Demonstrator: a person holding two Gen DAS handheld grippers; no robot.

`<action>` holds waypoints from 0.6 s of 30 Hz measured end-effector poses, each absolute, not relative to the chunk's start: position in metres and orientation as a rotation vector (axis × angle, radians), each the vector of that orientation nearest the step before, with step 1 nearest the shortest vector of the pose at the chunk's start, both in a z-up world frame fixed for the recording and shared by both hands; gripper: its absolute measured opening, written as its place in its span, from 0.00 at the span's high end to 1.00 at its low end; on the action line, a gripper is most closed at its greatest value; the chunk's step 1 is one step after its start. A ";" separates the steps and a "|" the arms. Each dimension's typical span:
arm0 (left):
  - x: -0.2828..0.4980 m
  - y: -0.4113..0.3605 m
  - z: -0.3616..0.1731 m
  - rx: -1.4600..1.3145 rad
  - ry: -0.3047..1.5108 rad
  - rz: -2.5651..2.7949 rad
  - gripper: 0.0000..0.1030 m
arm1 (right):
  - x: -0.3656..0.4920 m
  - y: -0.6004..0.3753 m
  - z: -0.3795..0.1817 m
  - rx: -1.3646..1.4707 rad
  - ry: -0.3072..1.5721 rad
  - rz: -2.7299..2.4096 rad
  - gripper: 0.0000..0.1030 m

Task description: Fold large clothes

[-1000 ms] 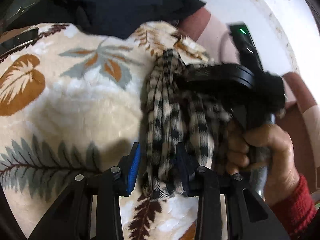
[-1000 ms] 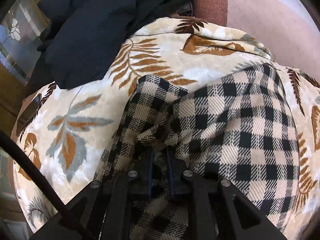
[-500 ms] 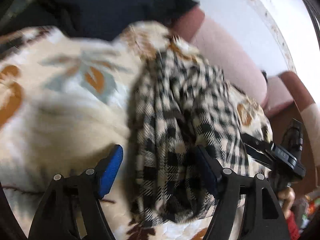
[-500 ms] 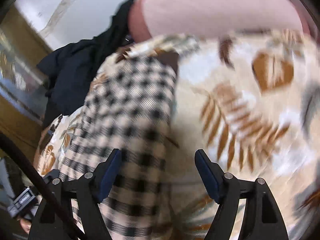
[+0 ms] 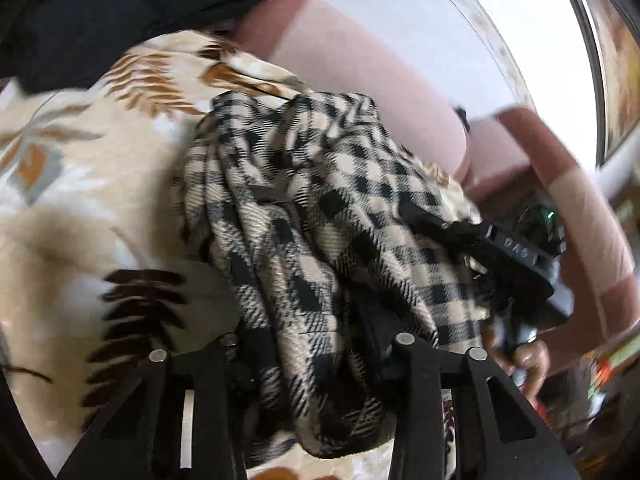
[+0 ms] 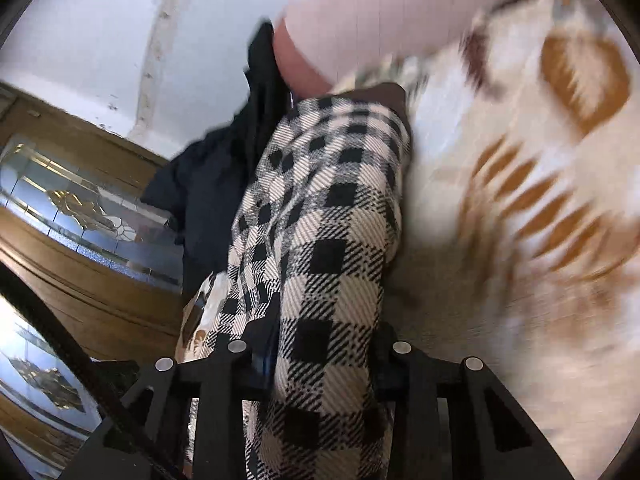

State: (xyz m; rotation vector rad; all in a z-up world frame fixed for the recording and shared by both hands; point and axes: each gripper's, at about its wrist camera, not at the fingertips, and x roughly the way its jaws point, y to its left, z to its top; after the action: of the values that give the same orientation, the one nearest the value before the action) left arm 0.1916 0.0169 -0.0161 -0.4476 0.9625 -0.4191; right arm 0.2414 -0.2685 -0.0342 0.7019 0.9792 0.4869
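A black and cream checked garment (image 5: 320,216) lies bunched on a leaf-print blanket (image 5: 100,184). My left gripper (image 5: 308,344) has a thick fold of it between its fingers and is closed on it. The right gripper (image 5: 480,248) shows at the garment's right edge in the left wrist view. In the right wrist view the checked garment (image 6: 328,240) runs up between the fingers of my right gripper (image 6: 320,356), which grips a wide fold of it. The fingertips are hidden by cloth in both views.
A dark navy garment (image 5: 120,8) lies at the blanket's far end, also in the right wrist view (image 6: 216,184). A pink sofa back (image 5: 360,72) runs behind. A wooden door with leaded glass (image 6: 80,208) stands to the left.
Both grippers were open half a second ago and have now closed on folds of the checked garment. The right gripper has swung round beside the left one.
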 end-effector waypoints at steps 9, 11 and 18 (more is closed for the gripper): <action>0.185 0.015 -0.050 -0.384 1.091 -0.316 0.67 | 0.212 -0.292 -0.057 0.458 1.073 0.262 0.35; 0.176 0.024 -0.037 -0.351 1.039 -0.293 0.63 | 0.197 -0.293 -0.034 0.367 1.012 0.204 0.35; 0.155 0.060 0.004 -0.337 0.869 -0.149 0.43 | 0.173 -0.236 0.016 0.173 0.903 0.250 0.71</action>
State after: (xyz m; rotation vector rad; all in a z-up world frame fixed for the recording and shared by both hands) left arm 0.1551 0.0597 0.0036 -0.3366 0.8692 -0.1490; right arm 0.1733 -0.2358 0.0163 0.1734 0.9029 0.2500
